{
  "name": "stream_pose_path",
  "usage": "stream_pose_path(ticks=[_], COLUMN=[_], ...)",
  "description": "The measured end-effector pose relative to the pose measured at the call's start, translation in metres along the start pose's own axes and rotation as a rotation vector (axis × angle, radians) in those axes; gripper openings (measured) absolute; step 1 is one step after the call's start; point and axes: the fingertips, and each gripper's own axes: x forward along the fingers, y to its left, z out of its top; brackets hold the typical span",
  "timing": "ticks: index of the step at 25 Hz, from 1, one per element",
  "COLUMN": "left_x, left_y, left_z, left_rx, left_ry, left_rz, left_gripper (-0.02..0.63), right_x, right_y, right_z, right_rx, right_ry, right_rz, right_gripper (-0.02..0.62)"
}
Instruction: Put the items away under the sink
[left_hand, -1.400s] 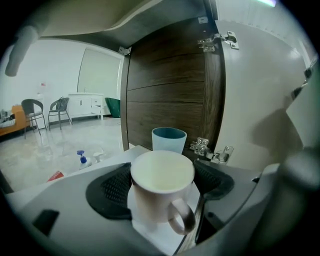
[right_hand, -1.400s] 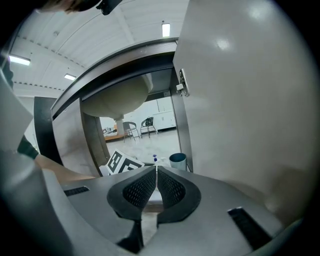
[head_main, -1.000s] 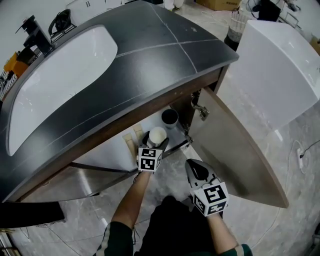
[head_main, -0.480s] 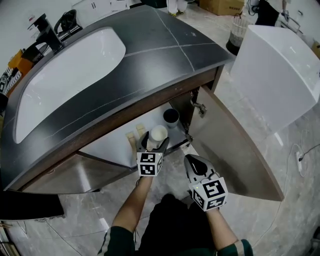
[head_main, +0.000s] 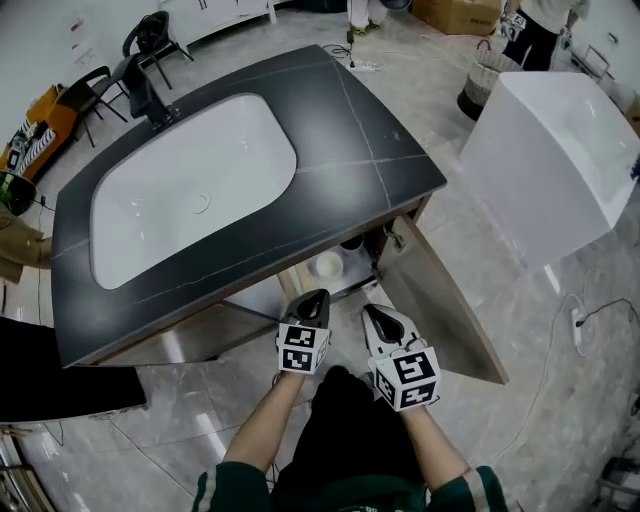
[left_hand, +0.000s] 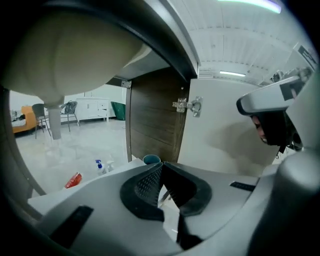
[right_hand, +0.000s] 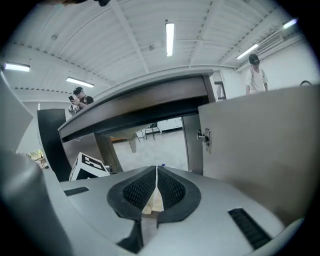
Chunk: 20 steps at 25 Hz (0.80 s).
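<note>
Under the dark sink counter (head_main: 380, 130) the cabinet stands open. A white round container (head_main: 327, 265) and a dark cup (head_main: 352, 243) sit on its floor, the cup showing teal (left_hand: 151, 159) in the left gripper view. My left gripper (head_main: 316, 295) (left_hand: 161, 166) hangs in front of the opening, apart from the container. Its jaws have just been closing and are shut with nothing between them. My right gripper (head_main: 372, 310) (right_hand: 157, 171) is beside it, shut and empty. The cabinet's inside is mostly hidden by the counter in the head view.
The open cabinet door (head_main: 445, 300) swings out to the right of my grippers, its hinge (left_hand: 187, 105) on the wooden side panel. A large white tub (head_main: 560, 150) stands further right. A white basin (head_main: 190, 190) with a black faucet (head_main: 150, 100) tops the counter. Spray bottles (left_hand: 100, 165) stand on the floor beyond.
Both grippers have risen and drawn back from the cabinet. The left jaws, open around the white container before, are now shut and empty. The container stays inside.
</note>
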Motion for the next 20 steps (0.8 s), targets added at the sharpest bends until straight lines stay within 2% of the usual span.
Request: stream_pose_path(ticks=[6,14,20], left_x=[-0.072,-0.193,-0.303], left_y=[-0.023,-0.081,-0.124], left_z=[0.091,0.262,0.362], left_rx=[0.039,0.022,0.038], left_ry=[0.035,-0.016,-0.046], left_rz=[-0.027,-0.040,-0.039], left_gripper=[0.010,0.009,0.009], right_x=[-0.062,-0.183,-0.267], right_y=[0.023,0.066,0.115], right_z=[0.092,0.220,0.294], right_rx=[0.035,0.052,0.037], right_ry=[0.047,0.075,0.046], right_rz=[-0.050,-0.074,-0.056], right_gripper=[0.043,0.043,0.043])
